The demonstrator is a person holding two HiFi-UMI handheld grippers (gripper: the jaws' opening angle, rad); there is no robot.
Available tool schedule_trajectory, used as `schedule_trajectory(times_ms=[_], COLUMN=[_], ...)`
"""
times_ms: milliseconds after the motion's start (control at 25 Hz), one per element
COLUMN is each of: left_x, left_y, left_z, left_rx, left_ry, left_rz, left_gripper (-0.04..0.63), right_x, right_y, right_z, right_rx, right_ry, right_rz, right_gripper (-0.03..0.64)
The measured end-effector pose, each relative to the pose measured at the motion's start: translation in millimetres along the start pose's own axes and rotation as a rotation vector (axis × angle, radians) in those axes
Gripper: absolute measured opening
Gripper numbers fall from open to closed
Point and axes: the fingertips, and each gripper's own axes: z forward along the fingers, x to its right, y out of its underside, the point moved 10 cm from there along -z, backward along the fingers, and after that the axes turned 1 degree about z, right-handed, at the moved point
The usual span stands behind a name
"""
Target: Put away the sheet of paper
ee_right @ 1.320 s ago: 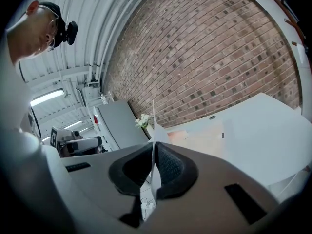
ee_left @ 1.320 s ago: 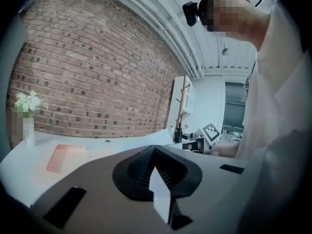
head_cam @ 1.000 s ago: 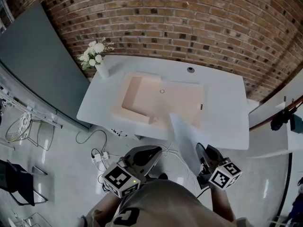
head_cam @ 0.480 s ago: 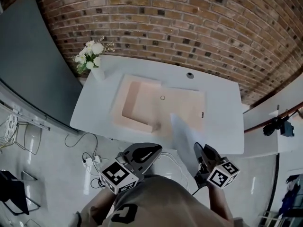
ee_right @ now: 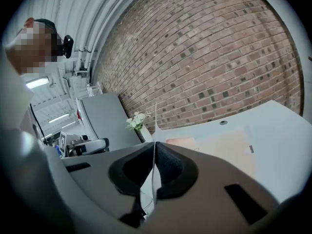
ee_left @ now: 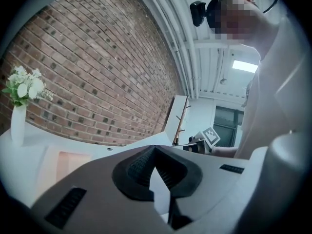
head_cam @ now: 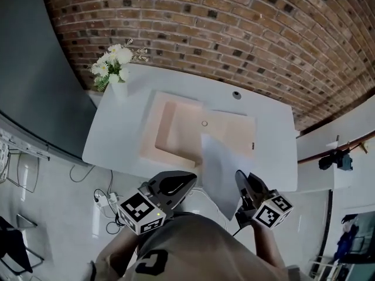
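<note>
Two hand-held grippers are held low, in front of a white counter (head_cam: 117,134). The right hand-held gripper (head_cam: 239,175) has its jaws pressed together on the paper (head_cam: 219,167) - it pinches the sheet near its bottom edge. The paper sticks up and away from the person, over the near edge of the counter. In the right gripper view the sheet shows as a thin white line going up from between the jaws.

The left hand-held gripper (head_cam: 190,179) has its jaws together too, with nothing in them.

On the counter lies a flat peach box (head_cam: 176,134), open. From the head view the top of the paper covers a bit of it. At the far left corner stands a white vase (head_cam: 118,89) with white flowers (head_cam: 113,61) - right by a brick wall (head_cam: 234,28).
</note>
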Motion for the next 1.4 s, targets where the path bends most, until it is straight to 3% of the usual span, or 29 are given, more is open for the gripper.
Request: schedule_trajectory(times_ms=[240, 440, 680, 800, 880, 1040, 1400], left_x=[-21, -34, -39, -41, -40, -35, -29], left_y=[-5, 0, 1, 1, 1, -1, -3], left_z=[-13, -21, -21, -21, -18, -9, 34], left_rx=[0.026, 0.03, 0.023, 0.022, 0.019, 0.008, -0.013], left_ry=[-0.002, -0.024, -0.056, -0.1, -0.128, -0.179, -0.3], left_rz=[0.014, -0.043, -0.051, -0.052, -0.049, -0.024, -0.033], left_gripper=[0.014, 0.014, 0.014, 0.014, 0.014, 0.014, 0.014], right_x=[-20, -30, -21, -1, 27, 79, 156], right_y=[-15, -31, -59, -66, -65, -62, -67], right_z=[18, 16, 13, 18, 26, 38, 57], right_rx=[0.009, 0.027, 0.072, 0.048, 0.046, 0.03, -0.074], right_ry=[-0.014, -0.042, -0.122, -0.185, -0.151, 0.009, 0.102], right_rz=[-0.023, -0.034, 0.037, 0.073, 0.091, 0.042, -0.083], right_gripper=[0.023, 0.023, 0.023, 0.023, 0.023, 0.023, 0.023])
